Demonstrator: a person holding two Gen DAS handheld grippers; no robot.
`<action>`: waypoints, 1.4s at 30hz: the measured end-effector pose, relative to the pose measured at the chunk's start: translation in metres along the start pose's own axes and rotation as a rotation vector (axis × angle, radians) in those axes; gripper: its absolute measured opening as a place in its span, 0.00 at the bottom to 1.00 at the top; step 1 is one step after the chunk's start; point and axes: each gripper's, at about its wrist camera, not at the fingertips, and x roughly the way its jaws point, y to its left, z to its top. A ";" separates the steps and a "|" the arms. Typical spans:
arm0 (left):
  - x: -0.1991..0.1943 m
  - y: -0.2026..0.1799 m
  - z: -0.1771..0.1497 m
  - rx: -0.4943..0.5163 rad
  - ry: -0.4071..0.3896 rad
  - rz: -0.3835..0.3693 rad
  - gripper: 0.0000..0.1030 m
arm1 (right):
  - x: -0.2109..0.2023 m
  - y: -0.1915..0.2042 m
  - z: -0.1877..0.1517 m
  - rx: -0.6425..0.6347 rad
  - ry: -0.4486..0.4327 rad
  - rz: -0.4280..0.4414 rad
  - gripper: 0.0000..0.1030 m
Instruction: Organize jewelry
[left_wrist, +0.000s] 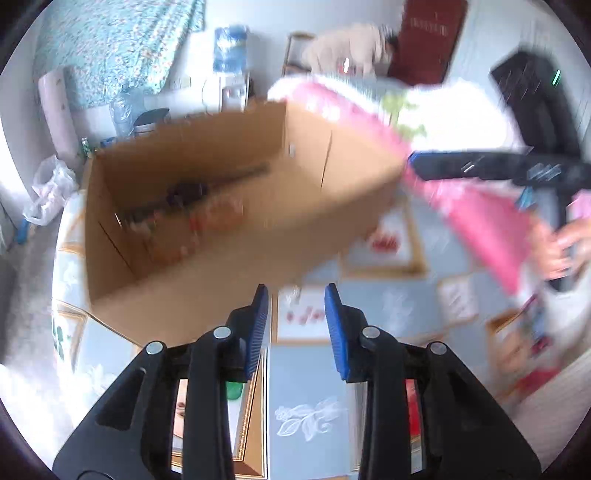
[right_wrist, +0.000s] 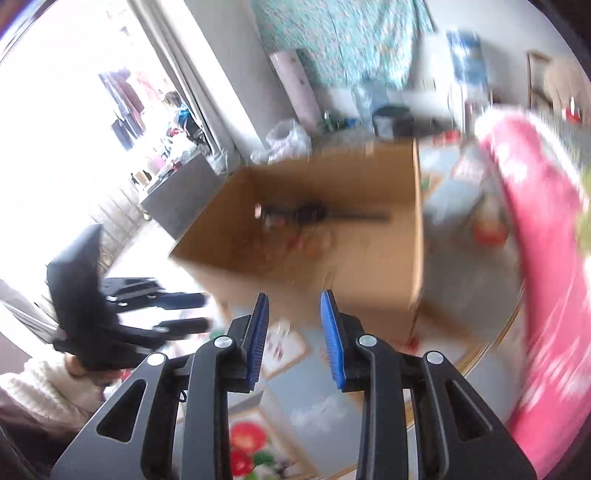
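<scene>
Overexposed window (right_wrist: 66, 122), floral teal curtain (left_wrist: 110, 48), white wall (left_wrist: 266, 22), patterned tablecloth (left_wrist: 306, 373).

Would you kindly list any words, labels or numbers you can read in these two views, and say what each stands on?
None can be read.
Red panel on the far wall: gold marks, too blurred.
Blue-labelled water bottle: print too blurred.
Cardboard box: no print visible.
Pink cloth: pattern only, no words.

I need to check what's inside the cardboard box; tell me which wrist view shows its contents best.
The right wrist view: it looks down into the cardboard box, where a dark clump lies on the floor, though blurred. The left wrist view shows the same box and clump from a lower angle, equally blurred. Neither identifies the items.
</scene>
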 end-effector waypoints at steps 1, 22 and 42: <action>0.017 -0.003 -0.005 0.021 0.026 -0.009 0.28 | 0.016 -0.001 -0.010 0.000 0.031 -0.008 0.28; 0.085 -0.019 -0.006 0.241 0.089 0.087 0.04 | 0.096 -0.025 -0.049 0.064 0.148 -0.012 0.28; 0.009 0.060 0.069 -0.019 -0.059 0.105 0.04 | 0.011 0.020 -0.009 -0.050 -0.109 -0.061 0.28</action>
